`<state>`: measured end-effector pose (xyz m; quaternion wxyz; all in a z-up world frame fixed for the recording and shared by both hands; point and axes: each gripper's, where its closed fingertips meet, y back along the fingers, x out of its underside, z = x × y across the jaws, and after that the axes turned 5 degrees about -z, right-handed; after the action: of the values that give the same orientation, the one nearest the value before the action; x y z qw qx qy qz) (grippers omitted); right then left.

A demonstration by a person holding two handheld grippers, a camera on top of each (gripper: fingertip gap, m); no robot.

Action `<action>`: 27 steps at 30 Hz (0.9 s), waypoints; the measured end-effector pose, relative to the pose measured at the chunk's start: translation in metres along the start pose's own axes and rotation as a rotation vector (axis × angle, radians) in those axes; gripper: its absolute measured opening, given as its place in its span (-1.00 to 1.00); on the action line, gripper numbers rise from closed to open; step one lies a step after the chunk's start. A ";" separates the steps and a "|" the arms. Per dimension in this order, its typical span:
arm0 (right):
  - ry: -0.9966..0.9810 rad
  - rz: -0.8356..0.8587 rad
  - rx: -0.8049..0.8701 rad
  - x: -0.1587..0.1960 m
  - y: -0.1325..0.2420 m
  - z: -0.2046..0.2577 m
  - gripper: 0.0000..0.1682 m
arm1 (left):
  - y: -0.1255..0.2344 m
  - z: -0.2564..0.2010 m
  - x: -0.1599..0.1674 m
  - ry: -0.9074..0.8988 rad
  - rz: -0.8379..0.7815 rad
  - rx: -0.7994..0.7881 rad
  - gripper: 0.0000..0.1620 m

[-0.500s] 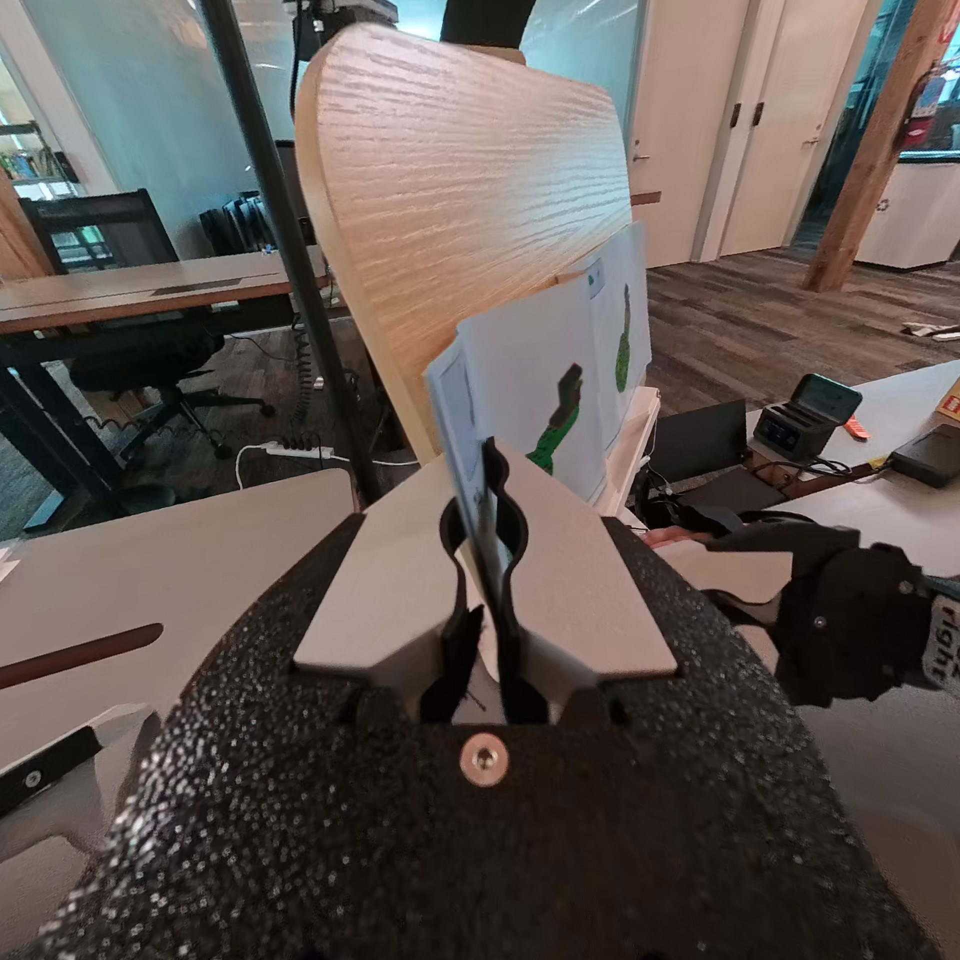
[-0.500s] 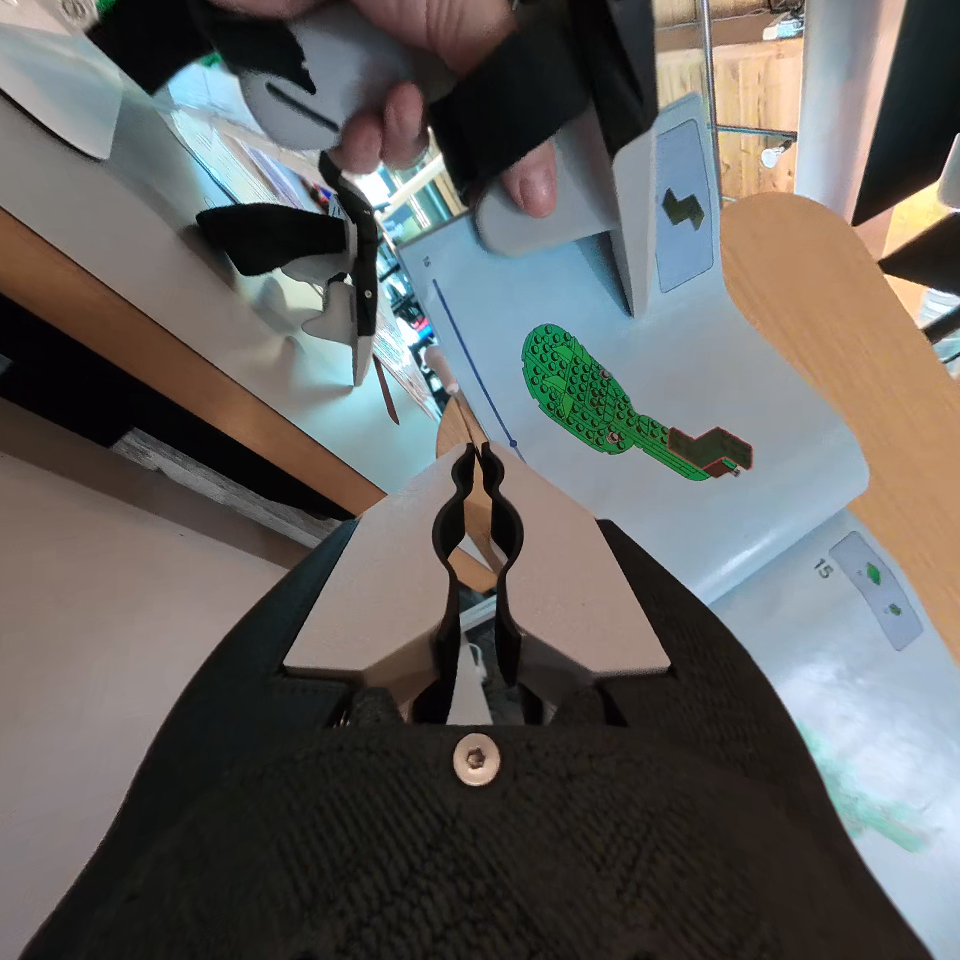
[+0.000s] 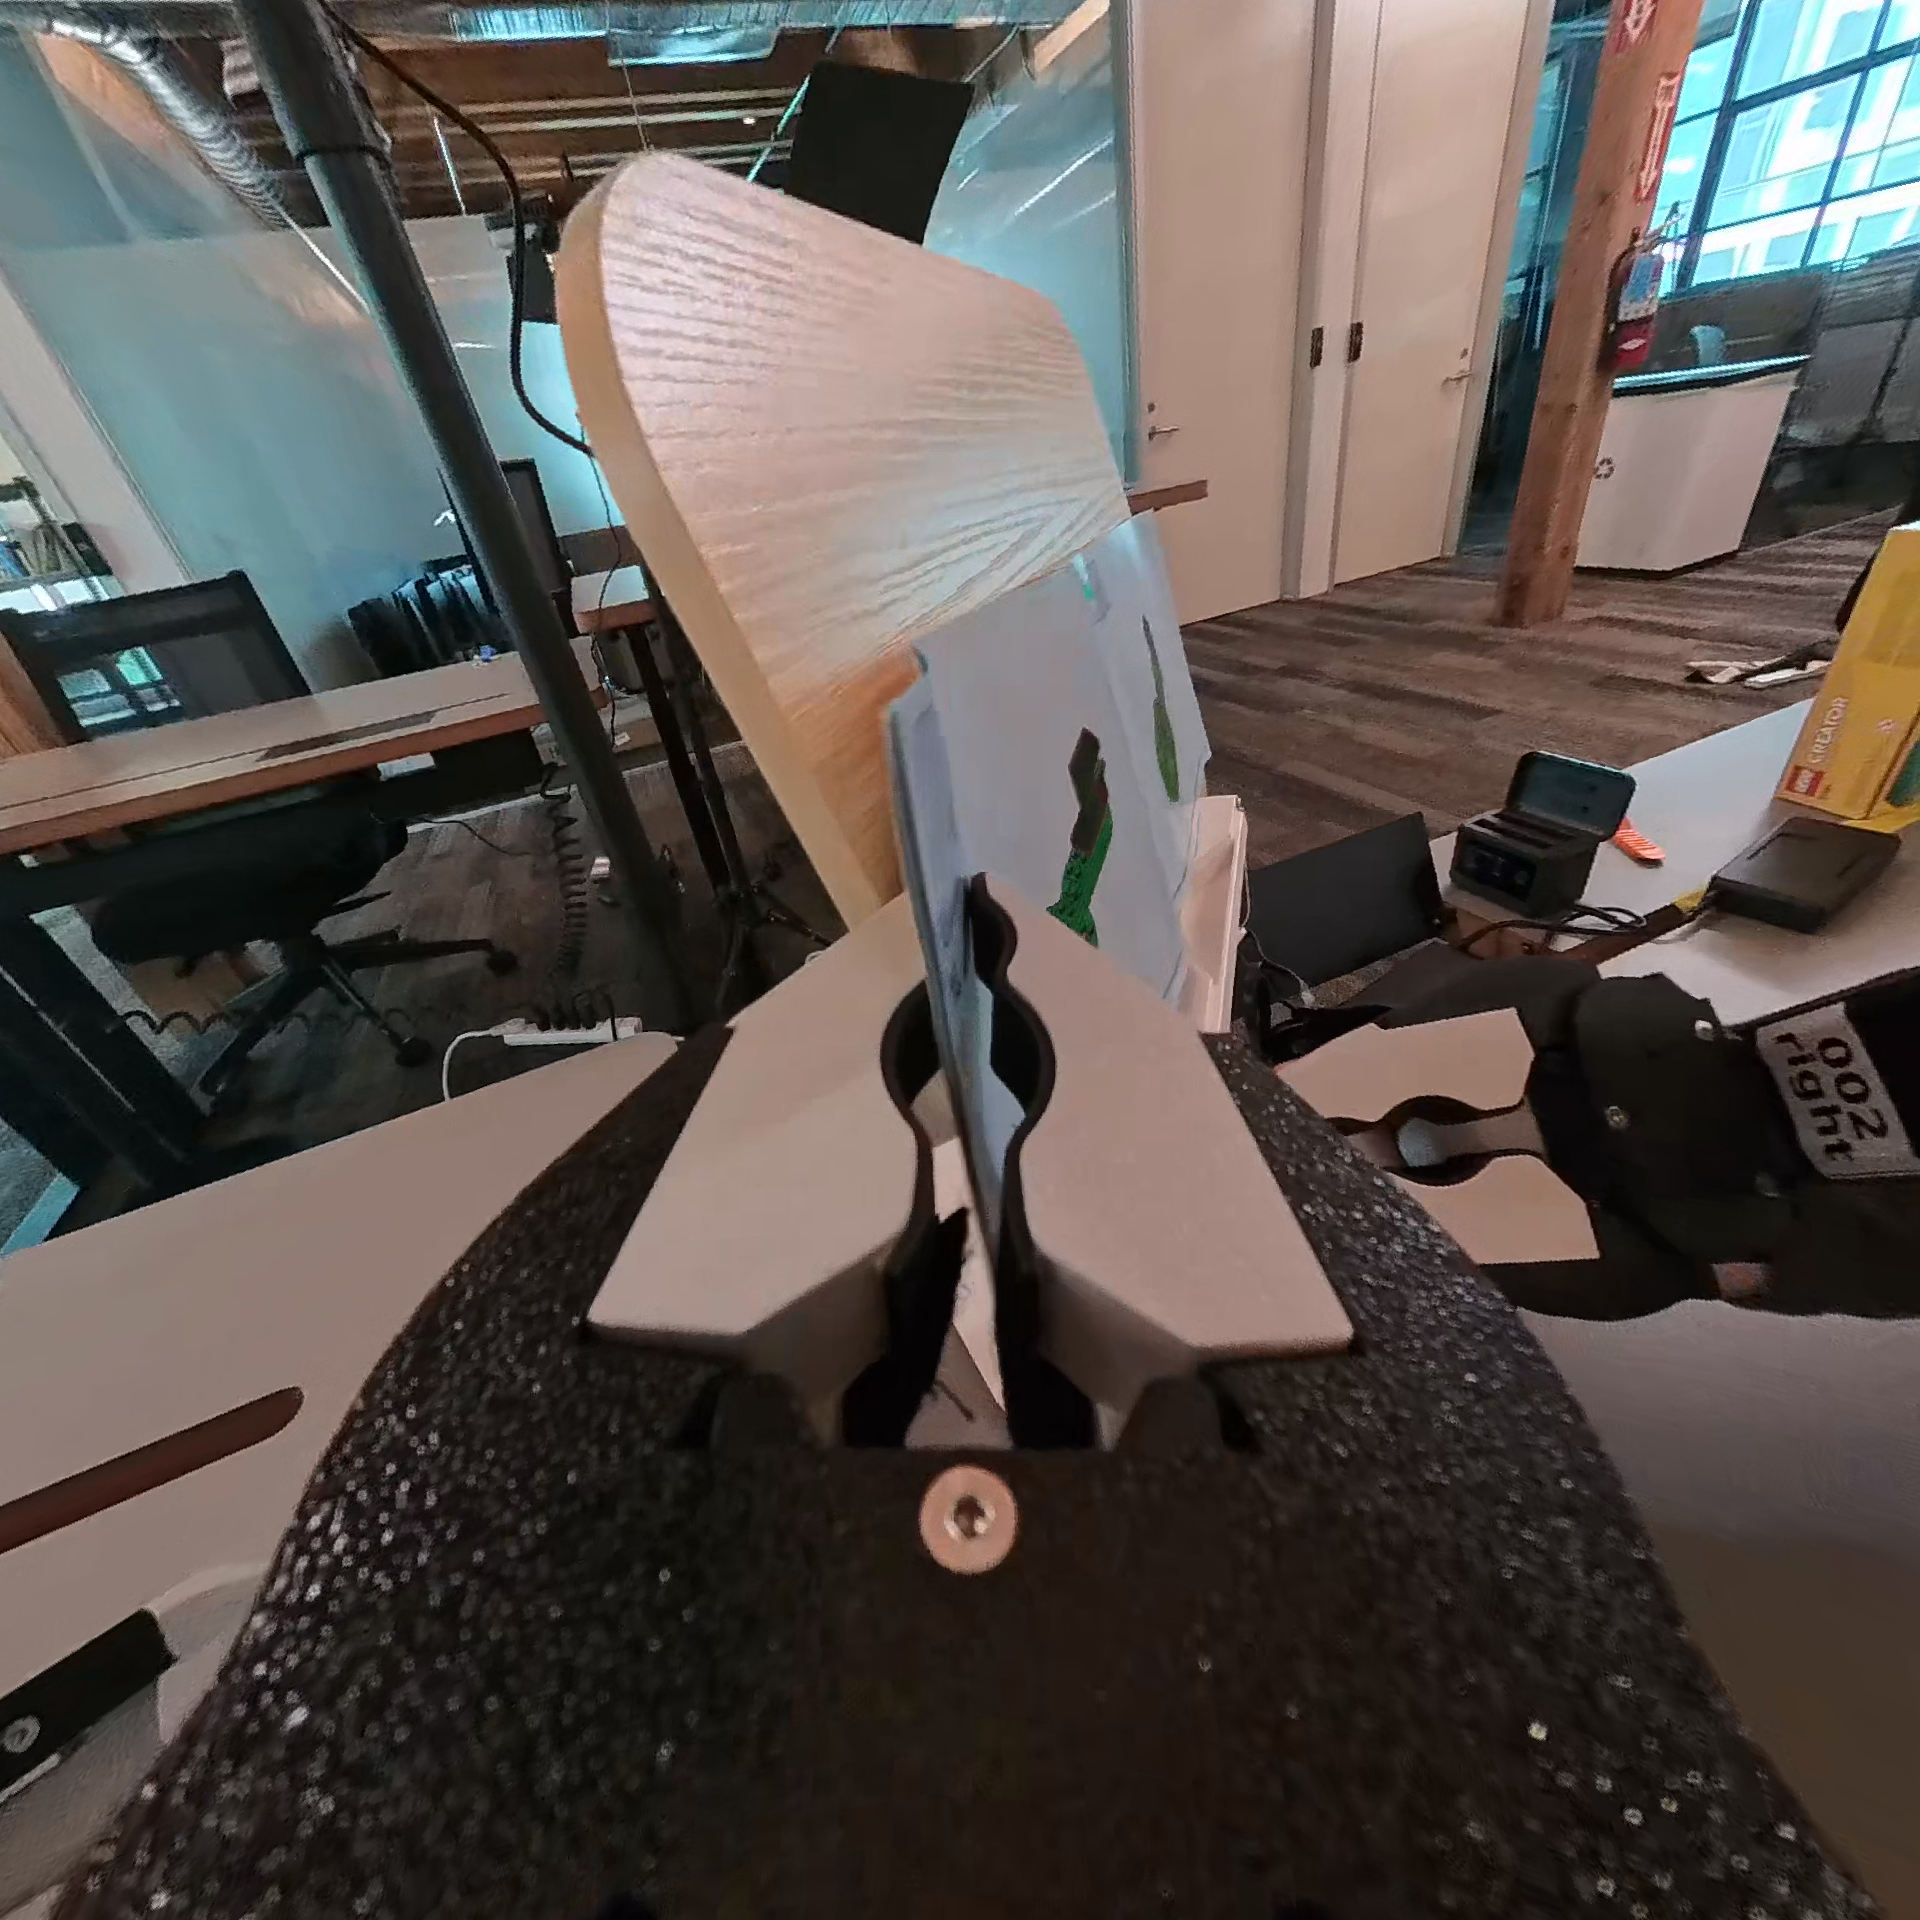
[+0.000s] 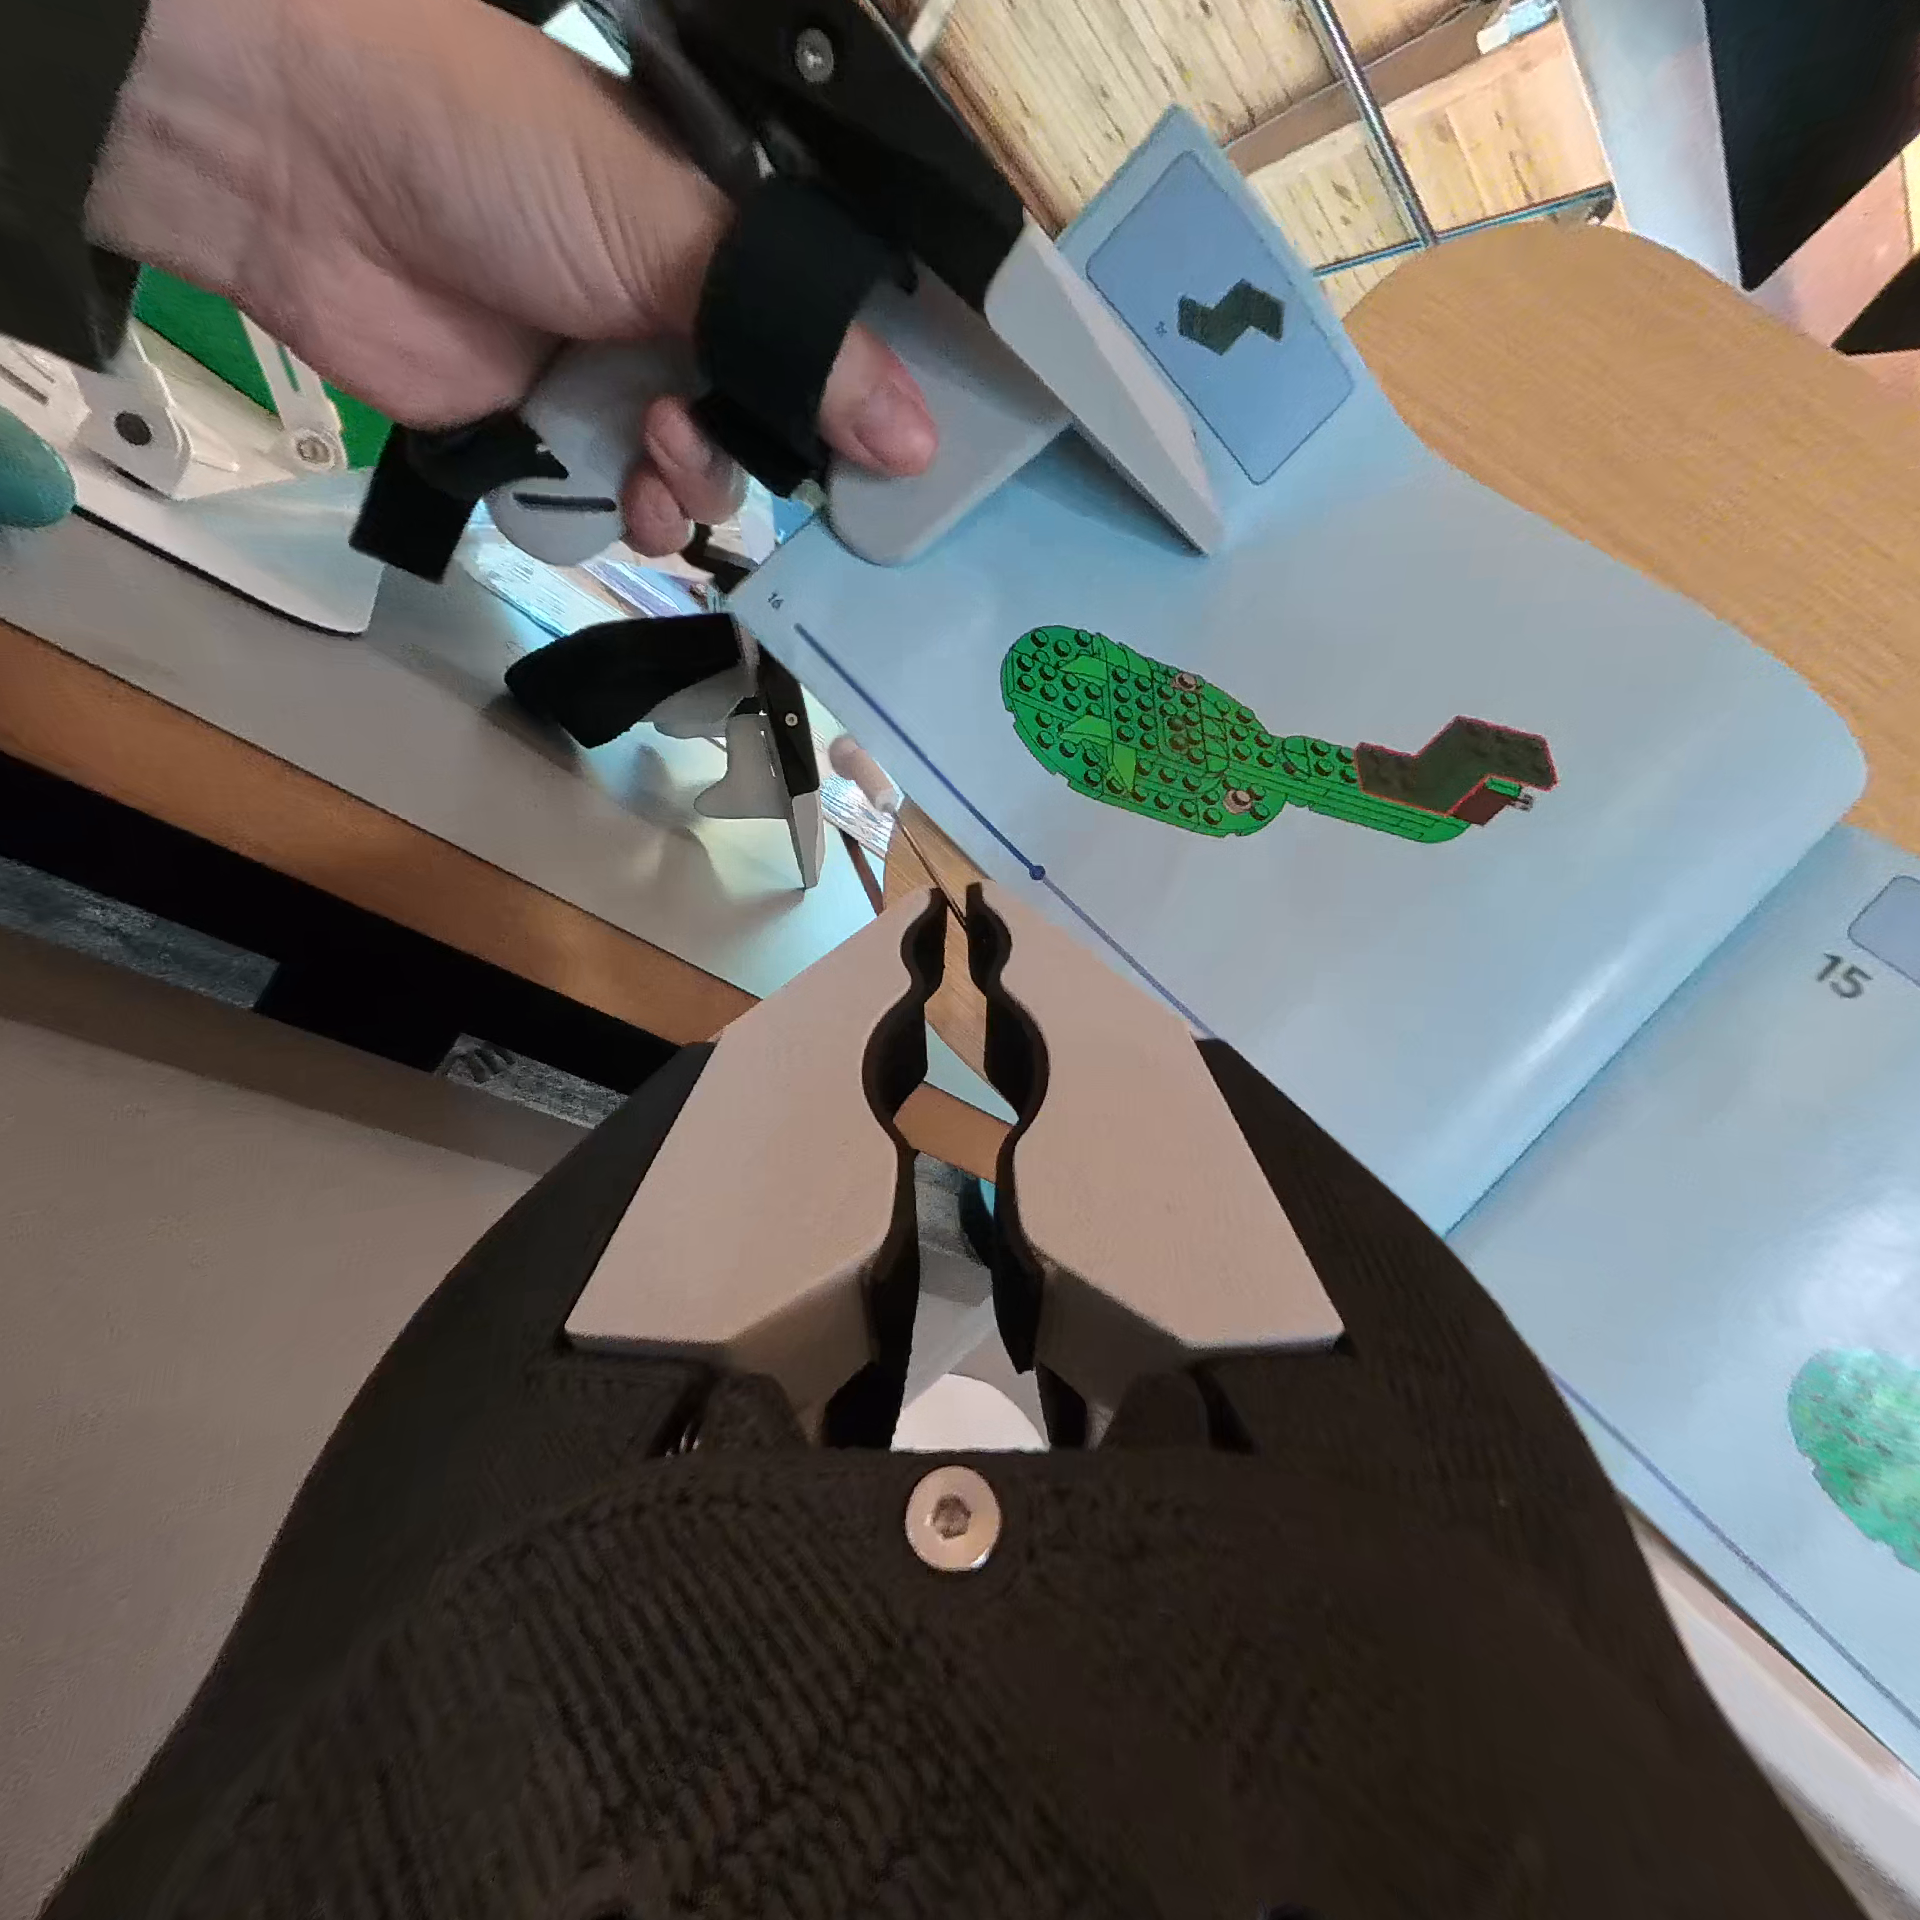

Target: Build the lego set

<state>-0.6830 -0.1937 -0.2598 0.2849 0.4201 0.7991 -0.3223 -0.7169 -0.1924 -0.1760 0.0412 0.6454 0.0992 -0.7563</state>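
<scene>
Bright daylight, fisheye-bent edges, perhaps slight motion blur.

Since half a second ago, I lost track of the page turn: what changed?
The left claw swung its pinched page further edge-on, and the right claw drew nearer. Unchanged: left claw shut on the page, right claw nearly closed and empty, booklet against the wooden stand.

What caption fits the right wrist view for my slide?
Left tool pinches the instruction booklet page against the wooden stand; right tool waits near the page edge.
</scene>
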 end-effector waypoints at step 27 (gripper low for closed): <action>0.529 0.093 -0.054 -0.012 -0.019 0.020 -0.95 | 0.002 0.004 0.012 -0.098 0.076 -0.096 -1.00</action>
<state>-0.6899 -0.2225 -0.2583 0.0916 0.5182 0.8338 -0.1666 -0.7221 -0.1945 -0.1875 0.1056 0.6083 0.1087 -0.7791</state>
